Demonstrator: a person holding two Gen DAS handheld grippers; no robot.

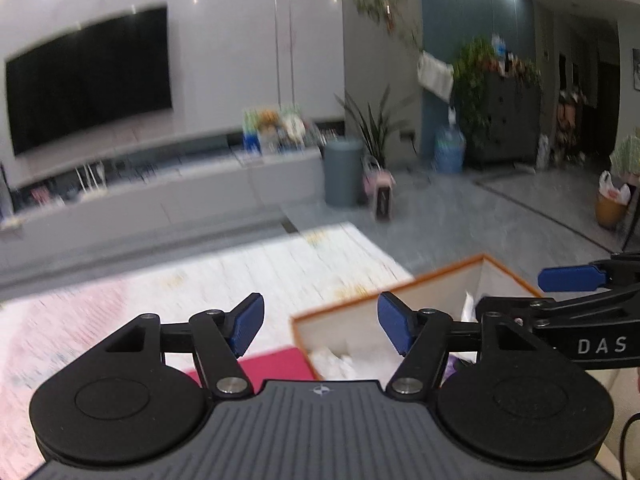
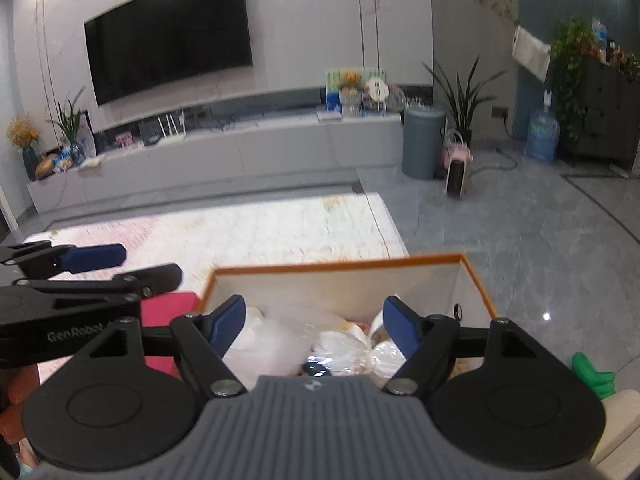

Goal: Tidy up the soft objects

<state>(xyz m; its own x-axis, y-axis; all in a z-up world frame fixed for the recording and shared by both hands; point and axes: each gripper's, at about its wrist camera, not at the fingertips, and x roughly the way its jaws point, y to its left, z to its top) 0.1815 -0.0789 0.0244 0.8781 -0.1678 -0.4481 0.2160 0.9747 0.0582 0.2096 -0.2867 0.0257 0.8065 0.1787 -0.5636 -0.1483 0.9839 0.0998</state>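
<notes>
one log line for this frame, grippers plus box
left gripper: open, empty | right gripper: open, empty | orange-rimmed box: holds bagged items

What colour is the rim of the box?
Orange, on the box with white walls; clearest in the right wrist view.

The left gripper [image 1: 320, 322] tilts gently downward, its blue-padded fingers [image 1: 249, 322] spread wide with nothing between them; the right gripper [image 2: 314, 326] is beside it, angled down likewise, fingers [image 2: 398, 330] apart and empty.

Two wrist views side by side, angled down, sharing box [image 1: 436, 276] [image 2: 336, 266], television [image 1: 88, 76] [image 2: 168, 36].
</notes>
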